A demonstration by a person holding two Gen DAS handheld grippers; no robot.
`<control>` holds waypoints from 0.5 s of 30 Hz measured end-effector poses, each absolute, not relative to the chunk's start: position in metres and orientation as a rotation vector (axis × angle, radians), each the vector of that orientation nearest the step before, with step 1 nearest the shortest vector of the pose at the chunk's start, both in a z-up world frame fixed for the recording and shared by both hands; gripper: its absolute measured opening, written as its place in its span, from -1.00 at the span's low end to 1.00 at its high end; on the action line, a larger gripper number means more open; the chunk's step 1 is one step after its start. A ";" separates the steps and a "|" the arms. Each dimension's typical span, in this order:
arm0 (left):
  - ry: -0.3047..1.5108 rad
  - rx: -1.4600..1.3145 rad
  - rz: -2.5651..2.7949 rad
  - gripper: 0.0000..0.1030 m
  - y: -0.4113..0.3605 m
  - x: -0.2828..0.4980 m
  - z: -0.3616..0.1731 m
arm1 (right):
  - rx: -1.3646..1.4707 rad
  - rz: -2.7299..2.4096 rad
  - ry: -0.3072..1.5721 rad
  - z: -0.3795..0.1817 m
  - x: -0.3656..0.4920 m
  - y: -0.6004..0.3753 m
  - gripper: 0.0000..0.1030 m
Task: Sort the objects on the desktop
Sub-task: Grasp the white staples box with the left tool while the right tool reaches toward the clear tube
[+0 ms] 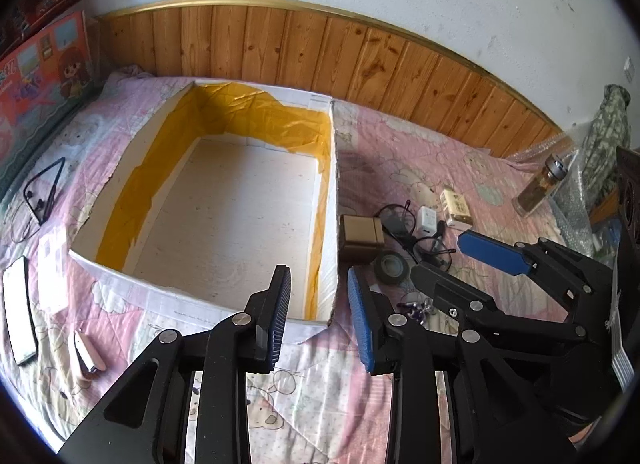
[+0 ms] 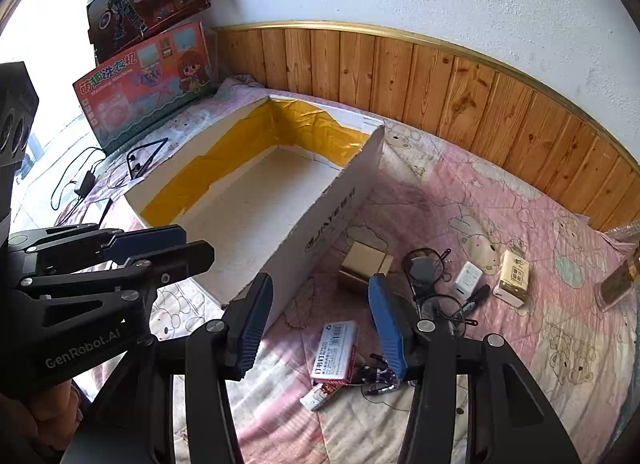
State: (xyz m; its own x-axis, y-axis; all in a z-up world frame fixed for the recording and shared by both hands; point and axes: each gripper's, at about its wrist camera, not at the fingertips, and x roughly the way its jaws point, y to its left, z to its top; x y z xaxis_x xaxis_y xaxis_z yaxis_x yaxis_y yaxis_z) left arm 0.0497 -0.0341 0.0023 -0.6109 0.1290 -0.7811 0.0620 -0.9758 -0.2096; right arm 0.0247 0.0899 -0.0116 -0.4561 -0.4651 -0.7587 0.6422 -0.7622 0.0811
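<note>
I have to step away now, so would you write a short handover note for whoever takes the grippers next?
Left gripper: open, empty, over the near rim of the white box.
Right gripper: open, empty, above the quilt right of the box.
Box holds nothing yet.
Still out to its right: gold box, glasses, white charger, marker, staples box.
Phone lies left of the box.

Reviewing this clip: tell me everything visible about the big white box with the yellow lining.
The white box is a large, shallow, open-topped rectangular carton, apparently cardboard or foam board. Wrinkled yellow tape or film covers the upper inner walls unevenly; the floor is bare, off-white and empty. Its right outer wall carries grey printed lettering, seen from the right wrist view. It sits flat on the pink quilted bedspread, its far end near the wood-panelled wall. A small tan box sits close beside its right wall; contact is unclear. Neither gripper touches it.
</note>
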 end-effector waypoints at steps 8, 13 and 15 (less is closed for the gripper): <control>-0.271 -1.367 2.661 -0.29 -0.004 0.040 -0.007 | 1.150 -2.219 0.273 -0.033 0.001 0.114 0.02; -0.222 -1.387 2.581 -0.24 0.016 0.034 -0.020 | 1.242 -2.200 0.272 -0.047 -0.011 0.129 0.04; -0.224 -1.409 2.535 -0.20 0.023 0.031 -0.028 | 1.264 -2.187 0.245 -0.057 -0.016 0.134 0.05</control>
